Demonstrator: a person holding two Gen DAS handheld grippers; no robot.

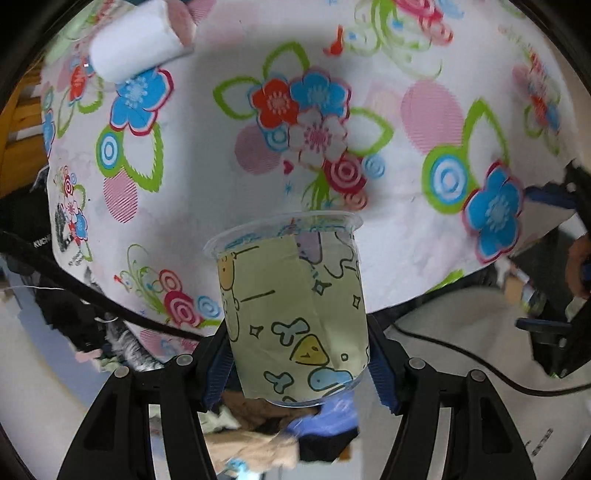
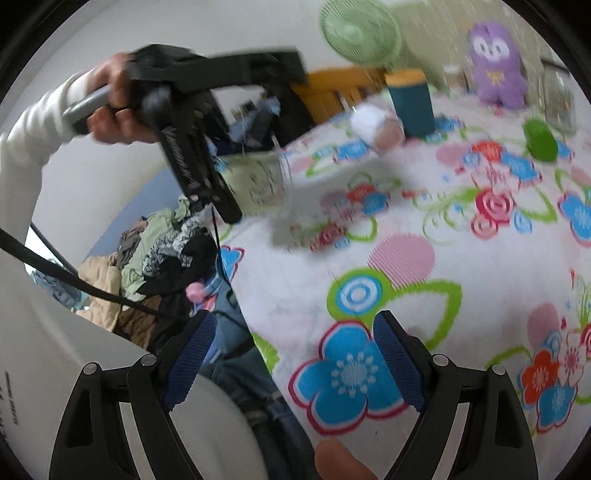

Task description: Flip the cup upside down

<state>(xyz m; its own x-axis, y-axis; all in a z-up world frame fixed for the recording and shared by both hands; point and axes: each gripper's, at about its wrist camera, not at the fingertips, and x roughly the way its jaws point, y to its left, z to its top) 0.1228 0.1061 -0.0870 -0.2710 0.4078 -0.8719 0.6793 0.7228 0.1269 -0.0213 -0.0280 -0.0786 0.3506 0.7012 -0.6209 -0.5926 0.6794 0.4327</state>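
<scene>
While we went through the left wrist view first, the left gripper (image 1: 299, 354) had its jaws clenched on the cup (image 1: 291, 306), the blue pads (image 1: 384, 373) pressing the lower wall from both sides. The cup was off the desk (image 1: 229, 192), held in the air over the floral cloth, rim pointing away from the camera and its base toward us. It was clear thin plastic with a pale printed paper sleeve inside or around it, we could not tell which. We judged it very light, empty as far as we saw, and soft-walled, so a hard squeeze would likely buckle it. The plastic looked smooth and likely slippery, the ribbed pads helped. We judged the best hold to be mid to lower wall, not the thin rim (image 1: 284, 225). A white roll (image 1: 136, 40) lay far off near the desk's back edge.

In the right wrist view, the right gripper (image 2: 291, 363) had its jaws spread apart and grasped nothing, hovering over a blue flower print at the desk's near edge (image 2: 332, 266). The person's hand (image 2: 114, 107) held the left tool, blurred, with the cup (image 2: 255, 184) lying sideways in it above the desk, mouth toward the desk middle. A teal canister (image 2: 410, 103), a green object (image 2: 541, 140), a purple plush (image 2: 496, 66) and a fan (image 2: 360, 31) sat well apart at the back.
</scene>
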